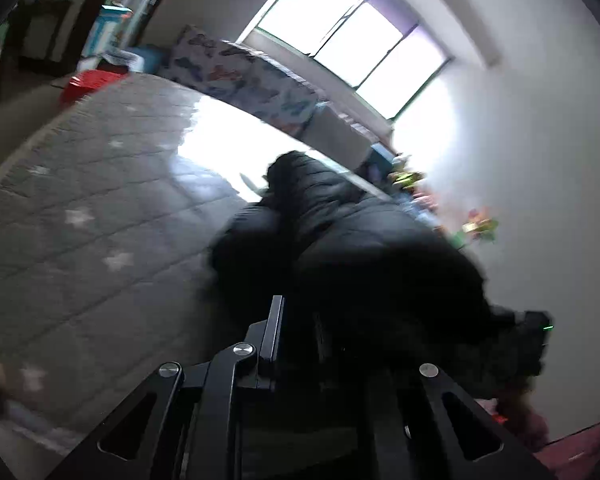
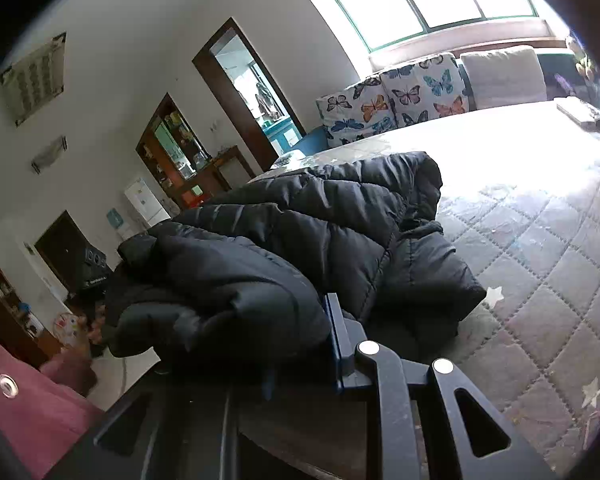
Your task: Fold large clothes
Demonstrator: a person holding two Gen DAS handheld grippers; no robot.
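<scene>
A black puffer jacket lies crumpled on a bed with a grey quilted cover with white stars. In the right wrist view my right gripper sits at the jacket's near edge. A thick fold is bunched against the blue pad of its visible finger and hides the other finger. In the blurred left wrist view the jacket fills the centre over the cover. My left gripper is shut on its near fabric, with only the left finger clearly seen.
Butterfly-print cushions and a white pillow line the bed's far edge under a bright window. A small flat device lies on the far corner. Maroon fabric is at the lower left. Shelves and a doorway stand along the left wall.
</scene>
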